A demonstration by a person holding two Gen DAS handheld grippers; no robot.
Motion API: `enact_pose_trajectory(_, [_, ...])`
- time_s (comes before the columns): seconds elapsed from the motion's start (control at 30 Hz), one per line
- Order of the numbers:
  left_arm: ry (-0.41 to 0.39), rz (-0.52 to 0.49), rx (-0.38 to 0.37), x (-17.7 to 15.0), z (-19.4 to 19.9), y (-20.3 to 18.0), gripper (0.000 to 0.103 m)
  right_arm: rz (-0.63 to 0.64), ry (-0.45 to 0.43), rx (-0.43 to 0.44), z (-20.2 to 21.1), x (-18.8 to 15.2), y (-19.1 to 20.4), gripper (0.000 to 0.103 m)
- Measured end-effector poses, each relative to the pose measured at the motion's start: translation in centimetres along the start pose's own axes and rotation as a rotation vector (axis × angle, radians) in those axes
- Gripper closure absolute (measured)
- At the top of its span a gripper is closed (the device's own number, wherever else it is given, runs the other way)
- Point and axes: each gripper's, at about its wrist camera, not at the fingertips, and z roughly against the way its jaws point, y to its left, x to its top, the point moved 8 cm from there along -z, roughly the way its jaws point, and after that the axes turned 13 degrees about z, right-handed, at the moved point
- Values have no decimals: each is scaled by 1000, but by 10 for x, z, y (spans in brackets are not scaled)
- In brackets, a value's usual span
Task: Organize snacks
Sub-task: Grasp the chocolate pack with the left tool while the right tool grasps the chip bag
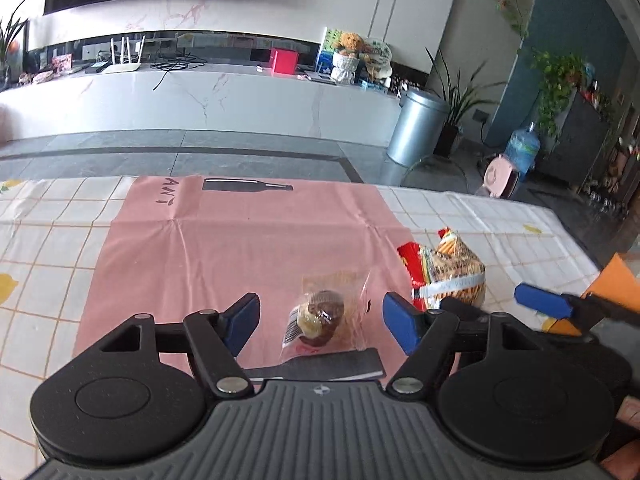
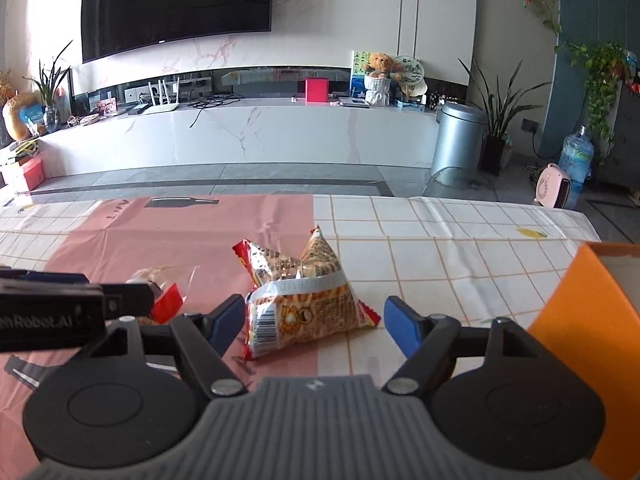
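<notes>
A small cake in a clear wrapper (image 1: 320, 314) lies on the pink cloth (image 1: 240, 248), between the spread blue pads of my left gripper (image 1: 320, 326); neither pad touches it. A red and yellow crisp bag (image 2: 304, 300) lies where the pink cloth meets the checked tablecloth, between the spread pads of my right gripper (image 2: 316, 326), also untouched. The crisp bag (image 1: 448, 272) shows to the right in the left wrist view, with a right gripper fingertip (image 1: 542, 300) beyond it. The wrapped cake (image 2: 164, 284) is partly hidden behind the left gripper's body in the right wrist view.
An orange box (image 2: 592, 320) stands at the table's right edge, close to my right gripper. The checked tablecloth (image 2: 440, 240) stretches to the far table edge. Beyond are a grey floor, a metal bin (image 2: 456, 140), a water bottle (image 2: 576, 156) and a white TV bench.
</notes>
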Motion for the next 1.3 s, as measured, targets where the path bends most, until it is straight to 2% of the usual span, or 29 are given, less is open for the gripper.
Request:
enact_pose_trajectory(0.17, [14,-9,-4,-2,-8,-3,20,-13,-5,-13,-12,-3,-1,24])
enact_pose_trajectory(0.43, [24,36,11,-4,-18,2,20,12,-35,-8,-24,-6,3,25])
enact_pose_trajectory(0.73, [27,51,17,-8,-25,4,31,13,-38,9,-25,-7,6,40])
enact_pose_trajectory(0.87, [40,23,24,-12,-29,3,48,9,-16,11,-26,-8,6,47])
enact_pose_trajectory(1.13, [41,-2,35,-15,-26,0,51,23,-12,18,-20,-10,12,61])
enact_pose_trajectory(1.3, [34,14,49,-9,-18,2,54,22,-16,34,-8,-8,17,64])
